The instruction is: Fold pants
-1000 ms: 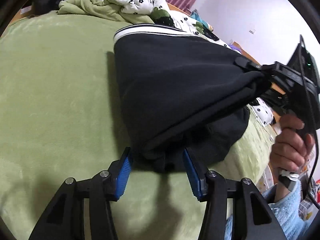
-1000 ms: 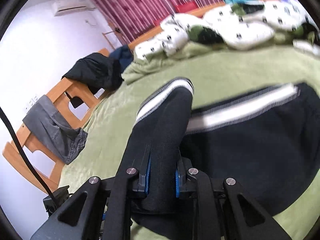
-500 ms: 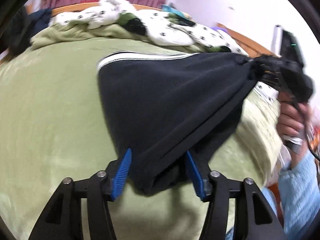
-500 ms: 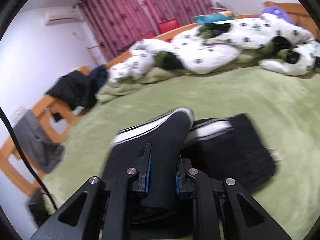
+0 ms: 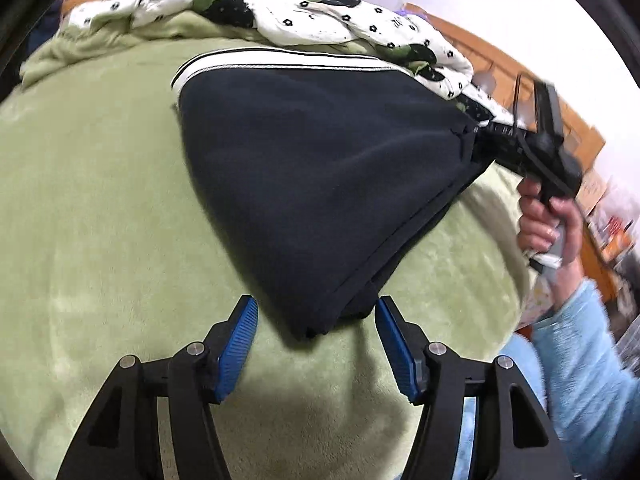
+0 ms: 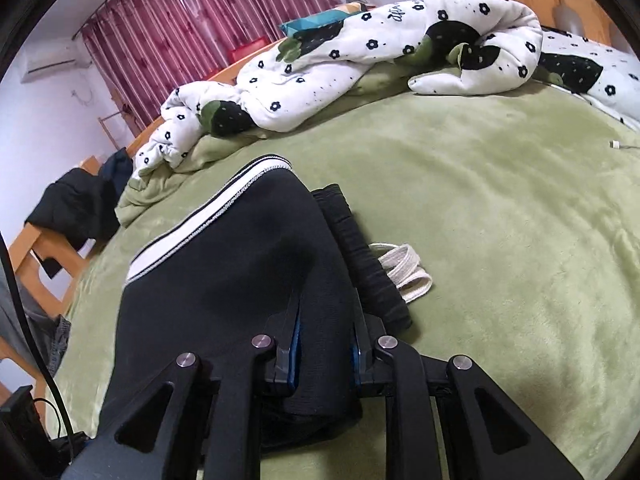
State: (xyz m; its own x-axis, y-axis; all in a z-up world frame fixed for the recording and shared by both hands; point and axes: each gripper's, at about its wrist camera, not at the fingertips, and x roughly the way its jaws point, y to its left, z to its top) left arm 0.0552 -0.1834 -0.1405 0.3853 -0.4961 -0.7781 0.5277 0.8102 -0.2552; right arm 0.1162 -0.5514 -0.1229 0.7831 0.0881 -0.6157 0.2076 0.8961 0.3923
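Folded pants carried over the bed
Right gripper [image 6: 324,344] clamps the black pants [image 5: 320,184] to keep layers together; left gripper [image 5: 316,336] gapes, grasping nothing.

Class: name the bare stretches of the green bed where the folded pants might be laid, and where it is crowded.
Bare green blanket runs right of the black pants and their drawstring, below the floral quilt. More lies left of the pants in the left wrist view. The quilt crowds the far edge.
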